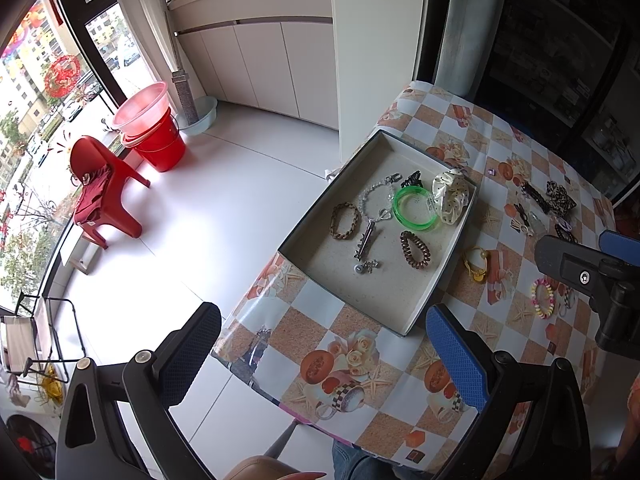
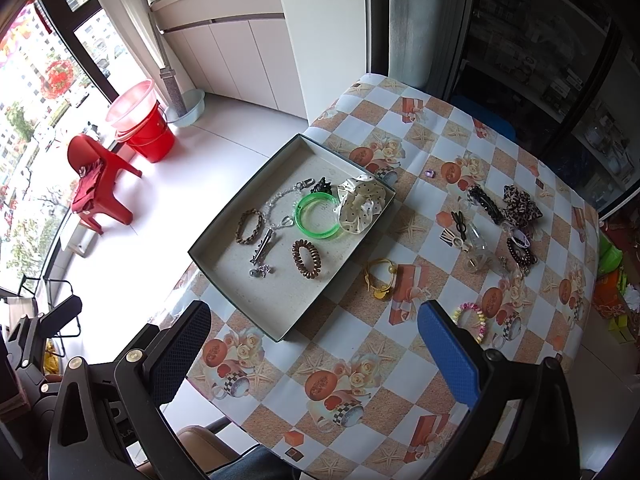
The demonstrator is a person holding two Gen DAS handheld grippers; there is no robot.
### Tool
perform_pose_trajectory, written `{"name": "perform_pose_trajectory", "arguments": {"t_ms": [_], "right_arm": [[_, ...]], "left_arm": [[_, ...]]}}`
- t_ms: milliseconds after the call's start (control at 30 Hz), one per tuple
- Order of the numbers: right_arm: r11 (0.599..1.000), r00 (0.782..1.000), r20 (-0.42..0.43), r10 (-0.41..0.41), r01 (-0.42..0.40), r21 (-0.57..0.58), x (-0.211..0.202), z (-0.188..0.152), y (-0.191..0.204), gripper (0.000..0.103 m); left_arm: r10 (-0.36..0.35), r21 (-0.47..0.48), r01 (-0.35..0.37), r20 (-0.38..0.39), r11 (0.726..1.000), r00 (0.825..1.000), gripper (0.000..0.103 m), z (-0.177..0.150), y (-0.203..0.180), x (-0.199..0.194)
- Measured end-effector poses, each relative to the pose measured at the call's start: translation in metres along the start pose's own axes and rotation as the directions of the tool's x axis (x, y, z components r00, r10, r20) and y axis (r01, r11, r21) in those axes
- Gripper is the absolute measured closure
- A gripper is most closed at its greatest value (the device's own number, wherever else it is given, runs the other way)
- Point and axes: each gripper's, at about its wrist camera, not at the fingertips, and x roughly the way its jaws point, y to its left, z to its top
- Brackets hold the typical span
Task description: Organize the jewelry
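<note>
Right wrist view: best to lower the wide-open, empty right gripper (image 2: pixel 316 344) over the yellow elastic hair tie with bead (image 2: pixel 380 276), just right of the shallow grey cardboard tray (image 2: pixel 240 304), pinching across its loop, long axis running near-to-far; left gripper (image 1: pixel 324 344) likewise wide, empty.

Table (image 2: pixel 400 364) wears a glossy, smooth plastic cloth; the tray (image 2: pixel 224 280) looks like matt card with a speckled, rough-looking lining. Green bangle (image 2: pixel 317 216) is glossy translucent plastic, the key chain (image 2: pixel 262 248) shiny metal, the dotted scrunchie (image 2: pixel 362 204) satiny cloth, the brown spiral tie (image 2: pixel 306 259) glossy plastic. Gripper pads (image 2: pixel 448 354) are matt with a fine diamond texture.
</note>
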Motion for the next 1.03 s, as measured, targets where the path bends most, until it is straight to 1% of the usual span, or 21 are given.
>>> {"name": "perform_pose_trajectory", "arguments": {"t_ms": [767, 1033], "right_arm": [[1.000, 1.000, 0.000, 0.001, -0.001, 0.001, 0.0002, -0.0009, 0.0007, 0.000], [1.000, 1.000, 0.000, 0.001, -0.001, 0.001, 0.0011, -0.0003, -0.0008, 0.000]], "left_arm": [[-0.001, 0.002, 0.001, 0.004, 1.000, 1.000, 0.000, -0.0014, -0.0011, 0.0000], [0.000, 0.003, 0.000, 0.006, 1.000, 1.000, 0.000, 0.0013, 0.0052, -0.0007]]}}
